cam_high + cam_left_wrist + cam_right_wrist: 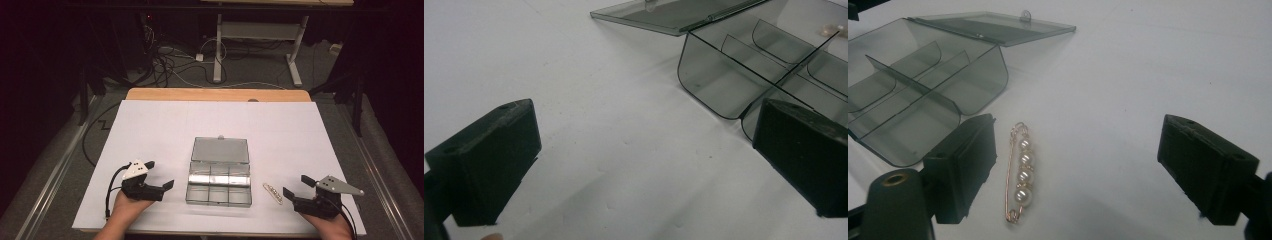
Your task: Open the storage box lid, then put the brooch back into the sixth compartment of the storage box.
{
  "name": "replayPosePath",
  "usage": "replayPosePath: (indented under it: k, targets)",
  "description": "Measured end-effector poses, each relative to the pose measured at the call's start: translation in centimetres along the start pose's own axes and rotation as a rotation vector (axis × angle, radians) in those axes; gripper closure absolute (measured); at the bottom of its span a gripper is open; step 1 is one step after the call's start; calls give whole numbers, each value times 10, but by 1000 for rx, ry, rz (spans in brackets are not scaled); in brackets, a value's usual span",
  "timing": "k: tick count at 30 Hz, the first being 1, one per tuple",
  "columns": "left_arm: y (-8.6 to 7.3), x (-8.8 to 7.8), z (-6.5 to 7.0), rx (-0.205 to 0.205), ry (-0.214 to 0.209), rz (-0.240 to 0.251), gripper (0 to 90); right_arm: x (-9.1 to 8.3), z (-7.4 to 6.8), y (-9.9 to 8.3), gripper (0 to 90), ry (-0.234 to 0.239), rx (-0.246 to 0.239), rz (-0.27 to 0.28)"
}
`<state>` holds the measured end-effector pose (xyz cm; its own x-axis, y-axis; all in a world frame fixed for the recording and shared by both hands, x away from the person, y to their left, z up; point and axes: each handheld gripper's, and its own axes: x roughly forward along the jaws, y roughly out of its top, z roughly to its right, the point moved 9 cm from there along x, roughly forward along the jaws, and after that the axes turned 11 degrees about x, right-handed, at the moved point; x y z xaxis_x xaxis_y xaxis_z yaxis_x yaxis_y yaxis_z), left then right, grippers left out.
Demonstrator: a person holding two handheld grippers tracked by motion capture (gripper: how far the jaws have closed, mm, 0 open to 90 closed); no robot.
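A smoky clear compartment box (218, 182) lies near the table's front with its lid (220, 149) folded open behind it. To its right, a gold pin with several pearls (273, 193) lies flat on the white sheet. My right gripper (296, 186) is open just right of the pin. In the right gripper view the pin (1020, 172) lies between the jaws, close beside the left one, and no pad presses on it. My left gripper (160, 174) is open left of the box, holding nothing. In the left gripper view the box (744, 65) sits just beyond the right jaw.
The white sheet (165, 125) covers a wooden table (215, 94). Beyond the table are cables on the floor and a desk frame (260, 45). The box compartments (923, 90) look bare.
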<state>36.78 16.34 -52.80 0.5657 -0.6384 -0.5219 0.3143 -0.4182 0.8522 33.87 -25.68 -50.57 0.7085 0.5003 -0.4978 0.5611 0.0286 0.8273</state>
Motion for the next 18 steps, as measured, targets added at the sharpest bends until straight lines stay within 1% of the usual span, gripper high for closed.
replayPosePath:
  k: [1,4,6,8,10,13,14,16,17,18]
  targets:
    - [0,0,0,1,0,0,0,-1,1,-1,229,1,9,-5]
    - [1,1,-1,4,5,3,0,0,0,-3,316,8,14,-16]
    - [1,3,0,13,-3,-11,0,0,-2,-4,390,12,9,-24]
    - [1,3,1,24,-3,-13,0,0,-4,-4,457,13,13,-27]
    - [0,4,2,27,-5,-15,0,1,-8,-3,515,19,23,-33]
    - [0,4,2,26,-7,-19,0,4,-12,-4,571,24,20,-49]
    - [0,4,2,22,-8,-19,0,6,-14,-5,594,25,12,-56]
    - [0,4,1,19,-9,-18,0,9,-16,-8,638,32,1,-82]
    - [0,4,1,21,-9,-16,0,10,-17,-9,650,32,4,-90]
    - [0,4,2,23,-8,-16,0,11,-18,-10,664,38,-6,-99]
